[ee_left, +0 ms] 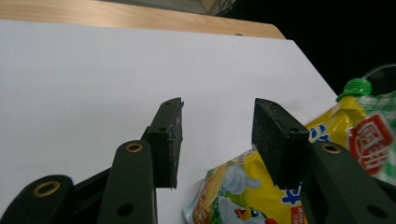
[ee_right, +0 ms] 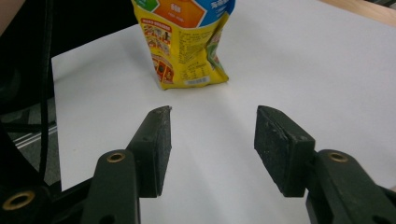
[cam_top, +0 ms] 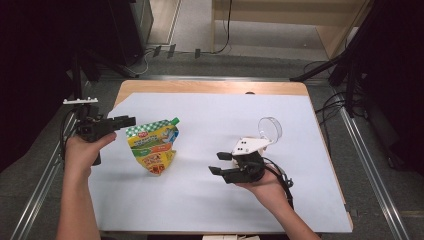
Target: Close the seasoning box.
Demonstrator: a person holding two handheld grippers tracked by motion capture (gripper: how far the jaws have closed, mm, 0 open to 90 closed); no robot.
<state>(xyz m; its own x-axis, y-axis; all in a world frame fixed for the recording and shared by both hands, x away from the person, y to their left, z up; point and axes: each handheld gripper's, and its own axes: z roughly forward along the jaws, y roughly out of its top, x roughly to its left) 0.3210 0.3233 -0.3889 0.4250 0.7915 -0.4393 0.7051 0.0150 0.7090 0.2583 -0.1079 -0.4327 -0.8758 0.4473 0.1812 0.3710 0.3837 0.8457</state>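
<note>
A yellow spouted pouch (cam_top: 154, 145) with a green cap and a green-checked top lies flat on the white sheet (cam_top: 210, 120), left of centre. My left gripper (cam_top: 131, 120) hovers open just off the pouch's upper left corner; its own view has the pouch (ee_left: 261, 186) low and to the right under the jaws, and the left gripper (ee_left: 217, 135) holds nothing. My right gripper (cam_top: 219, 163) stands open to the right of the pouch, jaws aimed toward it. From the right gripper (ee_right: 212, 140), the pouch (ee_right: 187, 42) lies ahead, apart from the jaws.
A clear round disc (cam_top: 270, 128) stands behind the right gripper. The wooden table edge (cam_top: 210, 87) runs along the back. Dark stands and cables lie on the floor at both sides.
</note>
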